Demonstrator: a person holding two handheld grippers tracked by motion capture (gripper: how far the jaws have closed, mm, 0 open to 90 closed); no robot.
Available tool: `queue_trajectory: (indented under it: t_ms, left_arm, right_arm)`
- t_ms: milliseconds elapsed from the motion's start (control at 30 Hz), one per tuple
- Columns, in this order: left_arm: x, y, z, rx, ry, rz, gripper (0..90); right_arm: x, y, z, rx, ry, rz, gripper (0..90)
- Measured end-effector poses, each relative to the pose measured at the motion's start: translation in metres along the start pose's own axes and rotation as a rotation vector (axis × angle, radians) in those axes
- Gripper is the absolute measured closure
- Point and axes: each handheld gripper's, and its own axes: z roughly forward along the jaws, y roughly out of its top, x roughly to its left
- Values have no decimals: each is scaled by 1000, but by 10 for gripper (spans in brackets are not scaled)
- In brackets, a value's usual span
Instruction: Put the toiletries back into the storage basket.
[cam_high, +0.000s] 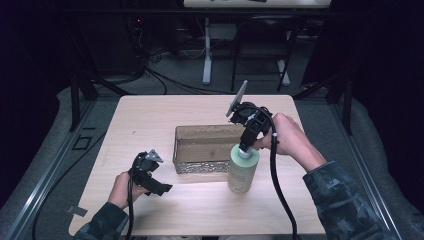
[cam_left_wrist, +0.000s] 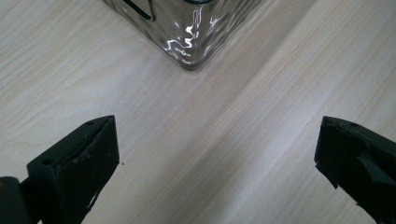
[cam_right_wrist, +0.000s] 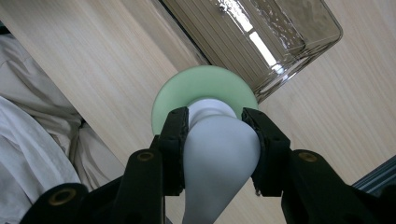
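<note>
Risk: the right hand-held gripper (cam_right_wrist: 215, 128), clamped on the pale green plastic bottle's (cam_high: 243, 171) smooth white pump head (cam_right_wrist: 219, 149), could slip when lifting; the left hand-held gripper (cam_left_wrist: 215, 158) gapes wide, holding nothing.

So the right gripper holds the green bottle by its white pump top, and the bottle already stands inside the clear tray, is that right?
Not quite. The right gripper is shut on the white pump top of the green bottle, but the bottle stands on the wooden table, outside the clear tray, beside its near right corner. The high view shows it.
</note>
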Motion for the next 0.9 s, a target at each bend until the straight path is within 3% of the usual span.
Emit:
queue_trajectory:
  t_ms: [433,900]
  left_arm:
    - [1,0,1,7,2,2,0]
    - [1,0,1,8,0,-1,0]
  right_arm:
    - [0,0,-2,12,3,-17,627]
    - [0,1,-15,4,1,-37,627]
